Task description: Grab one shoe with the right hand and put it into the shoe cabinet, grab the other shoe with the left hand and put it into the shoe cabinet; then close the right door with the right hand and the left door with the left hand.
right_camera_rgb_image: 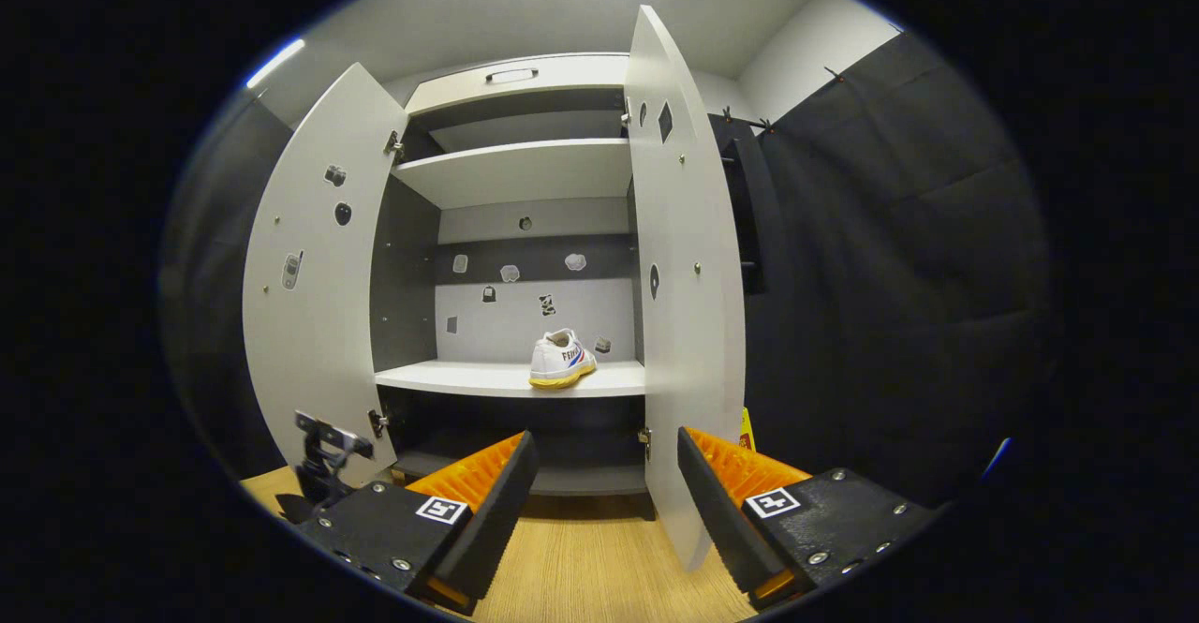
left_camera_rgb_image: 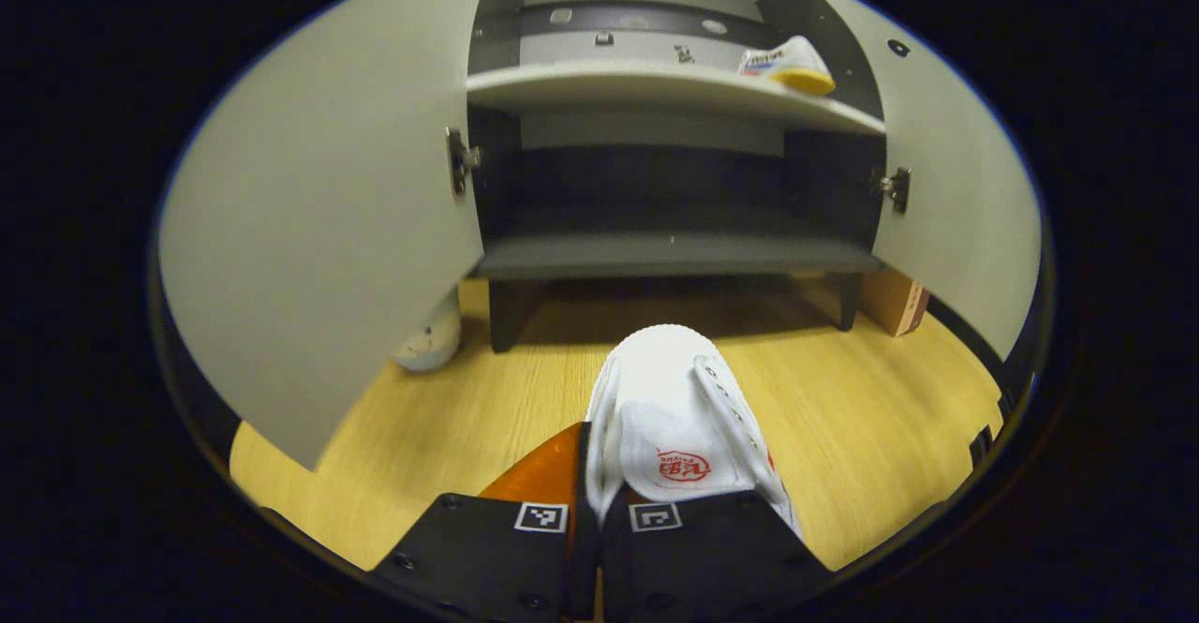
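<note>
In the left gripper view, my left gripper (left_camera_rgb_image: 586, 478) is shut on the side wall of a white shoe (left_camera_rgb_image: 670, 398), which points toward the open shoe cabinet (left_camera_rgb_image: 674, 253) above the wooden floor. The other white shoe (left_camera_rgb_image: 789, 66), with a yellow sole, rests at the right end of the middle shelf (left_camera_rgb_image: 656, 89). The right gripper view shows that shoe (right_camera_rgb_image: 560, 359) on the same shelf (right_camera_rgb_image: 487, 378). My right gripper (right_camera_rgb_image: 604, 501) is open and holds nothing, low in front of the cabinet, close to the edge of the right door (right_camera_rgb_image: 684, 304).
Both cabinet doors stand wide open: left door (left_camera_rgb_image: 328, 229), right door (left_camera_rgb_image: 955, 211). A white plush toy (left_camera_rgb_image: 431, 342) lies behind the left door and a cardboard box (left_camera_rgb_image: 895, 300) sits by the right leg. Dark cloth (right_camera_rgb_image: 890, 276) hangs right of the cabinet.
</note>
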{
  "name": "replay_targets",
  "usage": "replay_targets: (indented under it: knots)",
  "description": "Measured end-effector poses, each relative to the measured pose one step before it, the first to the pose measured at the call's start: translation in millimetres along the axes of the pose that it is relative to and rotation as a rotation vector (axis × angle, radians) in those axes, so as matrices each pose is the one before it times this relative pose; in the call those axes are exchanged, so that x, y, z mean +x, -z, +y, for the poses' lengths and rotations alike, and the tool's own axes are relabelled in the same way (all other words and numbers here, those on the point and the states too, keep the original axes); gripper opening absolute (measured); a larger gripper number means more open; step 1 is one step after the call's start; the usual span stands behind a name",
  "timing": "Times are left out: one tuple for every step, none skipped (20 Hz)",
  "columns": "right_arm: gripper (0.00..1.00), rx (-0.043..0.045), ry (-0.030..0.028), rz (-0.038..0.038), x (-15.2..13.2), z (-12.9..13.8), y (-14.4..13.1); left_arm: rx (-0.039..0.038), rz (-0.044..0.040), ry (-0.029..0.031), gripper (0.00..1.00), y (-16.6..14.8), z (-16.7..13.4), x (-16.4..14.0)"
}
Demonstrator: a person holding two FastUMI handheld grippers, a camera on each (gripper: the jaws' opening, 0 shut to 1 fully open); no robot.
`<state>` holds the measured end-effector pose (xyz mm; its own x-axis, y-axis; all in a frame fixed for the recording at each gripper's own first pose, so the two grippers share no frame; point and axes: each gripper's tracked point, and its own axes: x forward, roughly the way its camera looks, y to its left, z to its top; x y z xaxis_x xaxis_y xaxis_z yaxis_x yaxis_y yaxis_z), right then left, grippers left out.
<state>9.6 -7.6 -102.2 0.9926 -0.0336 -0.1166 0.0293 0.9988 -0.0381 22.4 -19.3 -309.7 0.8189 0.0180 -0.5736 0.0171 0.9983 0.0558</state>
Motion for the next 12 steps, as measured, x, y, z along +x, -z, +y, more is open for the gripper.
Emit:
replay_targets:
  knots:
    - [0.92, -0.00054, -0.00255, 0.0006, 0.2, 1.49, -0.11, -0.01696, -0.05061, 0.01755, 0.1, -35.15, -2.75, -15.19]
    - [0.92, 0.0004, -0.00308, -0.00192, 1.23, 1.02, 0.05, -0.01505, -0.03936, 0.0186, 0.1, -36.64, -3.96, -9.91]
    - [0.92, 0.00255, -0.00548, -0.00162, 0.7, 2.05, -0.2, -0.00498, -0.04581, 0.01326, 0.1, -38.82, -3.76, -4.43]
    - [0.92, 0.00326, -0.00678, -0.00072, 0.92, 2.76, -0.47, 0.00516, -0.04366, 0.00073, 0.1, -36.59, -0.59, -0.94]
    - [0.92, 0.00212, -0.00654, -0.00074, 0.61, 2.34, -0.2, 0.00204, -0.04105, -0.00336, 0.1, -36.64, -0.05, 5.87]
    - [0.92, 0.00123, -0.00435, -0.00305, -0.6, 1.83, -0.87, -0.00953, -0.02769, -0.00495, 0.1, -27.33, 0.96, 1.85]
    - [0.92, -0.00057, -0.00314, -0.00495, -1.71, 0.94, -1.32, -0.02218, -0.02035, 0.00267, 0.1, -28.64, 0.38, 12.23]
    - [0.92, -0.00217, -0.00056, -0.00412, -0.73, 1.08, -1.67, -0.00996, -0.01558, 0.0071, 0.09, -20.94, -0.5, 10.65]
    - [0.92, -0.00253, 0.00074, -0.00281, -1.7, -0.37, -0.54, -0.01068, -0.00829, 0.00048, 0.1, -19.45, 6.88, 4.45]
    - [0.92, -0.00148, 0.0015, -0.00202, -1.05, 0.47, -0.45, 0.00225, -0.00732, -0.00131, 0.11, -9.01, -5.95, 25.72]
    - [0.92, -0.00123, 0.0013, -0.00025, -2.31, -0.46, -1.26, 0.0101, -0.00356, -0.00331, 0.1, -14.78, -0.17, 23.29]
    - [0.92, -0.00125, 0.00069, 0.00003, -1.55, -0.18, -1.58, 0.01181, 0.00458, 0.0016, 0.11, -7.7, -1.64, 23.53]
